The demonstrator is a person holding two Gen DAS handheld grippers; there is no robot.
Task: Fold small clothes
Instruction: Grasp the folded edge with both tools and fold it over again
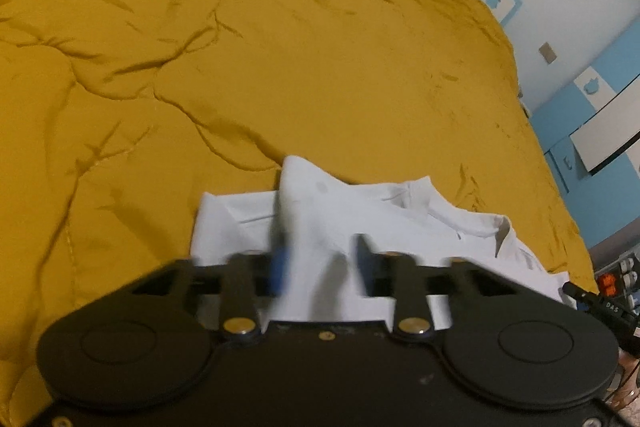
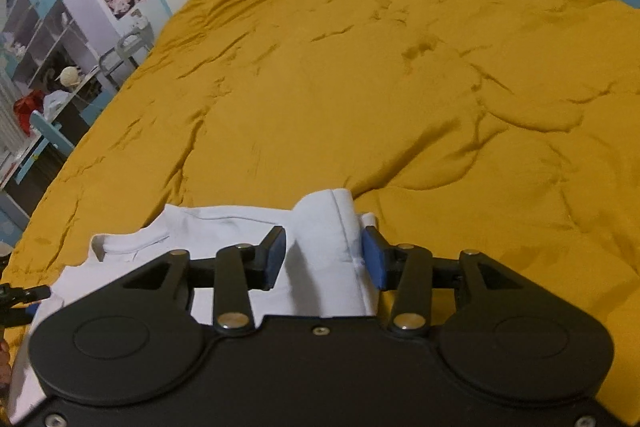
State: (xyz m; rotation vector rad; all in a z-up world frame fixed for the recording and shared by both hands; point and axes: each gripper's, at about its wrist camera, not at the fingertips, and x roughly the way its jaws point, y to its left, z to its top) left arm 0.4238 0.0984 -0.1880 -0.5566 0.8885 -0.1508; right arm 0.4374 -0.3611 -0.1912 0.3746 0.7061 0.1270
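White shirt [image 1: 400,219] lies on the yellow bed cover [image 1: 280,67] at the bed's near edge, front up and partly bunched. All places below are given rel. to its collar [image 1: 472,223].

Left tongs [image 1: 320,263] sit over the cloth on one side of the collar, w/ a raised ridge of fabric running between the pads. The pads look apart, but the frame is smeared there, so I can't tell if they bite the cloth or only bracket it.

Right tongs [image 2: 324,259] are on the other side of the collar, by a hemmed edge that stands up in a hump. Jaws part open: the outer pad is against the hem, the inner pad is clear of the ridge, so no real grip.

Risks, as I judge them:
- Uneven hold. If one side pinches and the other doesn't, a lift drags the shirt skew and the fold line runs crooked past the collar.
- Pinching a ridge means 2+ layers, prob. front and back together, so the fold bunches rather than lying flat.
- The cover is soft and wrinkly. Pads that go low could catch the cover along w/ the shirt.
- The shirt is close to the bed edge on the collar's near side, so a pull that way may slide it off.
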